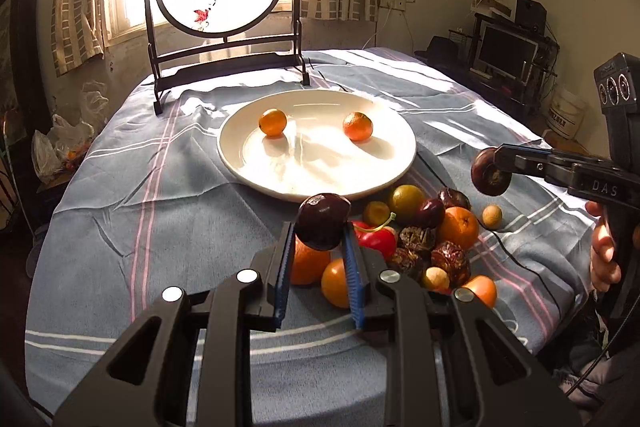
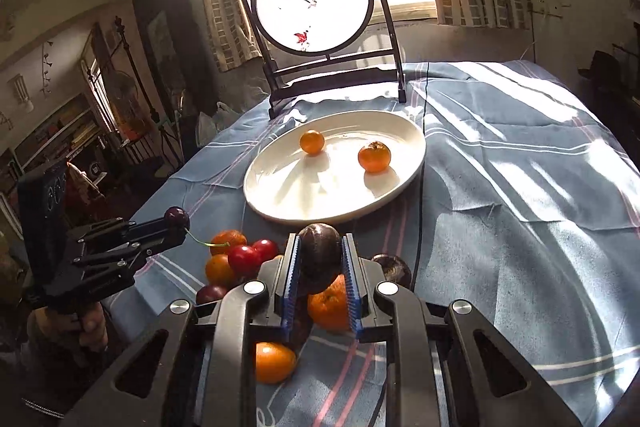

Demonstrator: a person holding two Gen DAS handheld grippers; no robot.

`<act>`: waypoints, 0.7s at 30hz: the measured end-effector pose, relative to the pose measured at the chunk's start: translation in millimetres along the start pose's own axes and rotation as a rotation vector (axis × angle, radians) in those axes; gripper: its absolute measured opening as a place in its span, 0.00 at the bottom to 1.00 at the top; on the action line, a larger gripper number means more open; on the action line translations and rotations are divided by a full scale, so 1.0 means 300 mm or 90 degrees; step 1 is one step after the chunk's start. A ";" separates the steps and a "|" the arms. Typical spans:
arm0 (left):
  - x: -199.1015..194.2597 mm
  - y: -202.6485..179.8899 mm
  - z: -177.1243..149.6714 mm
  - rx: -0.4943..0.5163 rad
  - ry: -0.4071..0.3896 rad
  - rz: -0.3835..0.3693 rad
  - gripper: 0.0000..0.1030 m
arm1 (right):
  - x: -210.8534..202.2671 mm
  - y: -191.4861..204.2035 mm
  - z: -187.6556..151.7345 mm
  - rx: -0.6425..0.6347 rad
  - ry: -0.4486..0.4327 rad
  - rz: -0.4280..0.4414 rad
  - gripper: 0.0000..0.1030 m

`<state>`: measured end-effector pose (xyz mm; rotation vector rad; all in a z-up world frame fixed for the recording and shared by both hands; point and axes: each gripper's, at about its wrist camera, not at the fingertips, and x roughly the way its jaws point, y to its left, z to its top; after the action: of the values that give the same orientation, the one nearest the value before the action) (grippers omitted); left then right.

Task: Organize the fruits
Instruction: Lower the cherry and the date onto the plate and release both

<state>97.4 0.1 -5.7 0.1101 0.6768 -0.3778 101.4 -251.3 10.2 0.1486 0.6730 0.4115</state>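
So far only two small oranges are on the white plate [image 1: 320,183], one [image 1: 273,122] around 10 o'clock and the other [image 1: 358,126] around 2 o'clock, well apart. I'd say the job is barely started.

Both claws are loaded though. The left gripper [image 1: 320,231] is pinching a dark cherry [image 1: 323,221], and the right gripper [image 2: 320,259] is clamped on a dark brown round fruit [image 2: 320,255]. Both fruits are held in the air near the plate's 6 o'clock edge.

Most of the fruit pile [image 1: 416,247] sits on the blue striped cloth [image 1: 120,207] just beside that same edge: oranges, red cherries, wrinkly brown ones, a green one, a couple of pale little ones.

The bird screen [image 1: 224,7] stands past the plate at 12 o'clock, not in the way. A thin black cable [image 2: 420,219] runs across the cloth past the plate's 3 o'clock side, and might snag.
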 end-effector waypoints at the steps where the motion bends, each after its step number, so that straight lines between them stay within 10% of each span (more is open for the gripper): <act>1: 0.021 0.004 0.026 0.000 -0.002 0.000 0.22 | 0.023 -0.002 0.032 0.003 0.001 0.004 0.21; 9: 0.232 0.097 0.171 -0.051 0.037 0.003 0.22 | 0.181 -0.069 0.159 0.045 0.041 -0.010 0.22; 16: 0.093 0.033 0.122 -0.027 -0.006 -0.027 0.22 | 0.132 -0.116 0.007 -0.074 0.063 -0.142 0.50; 21: -0.014 0.008 0.055 -0.027 -0.021 -0.030 0.22 | 0.218 -0.138 -0.020 -0.066 0.120 -0.078 0.50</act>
<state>105.0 -0.1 9.6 0.0477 0.6552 -0.4102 156.9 -261.7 -43.1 -0.0300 0.8403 0.3438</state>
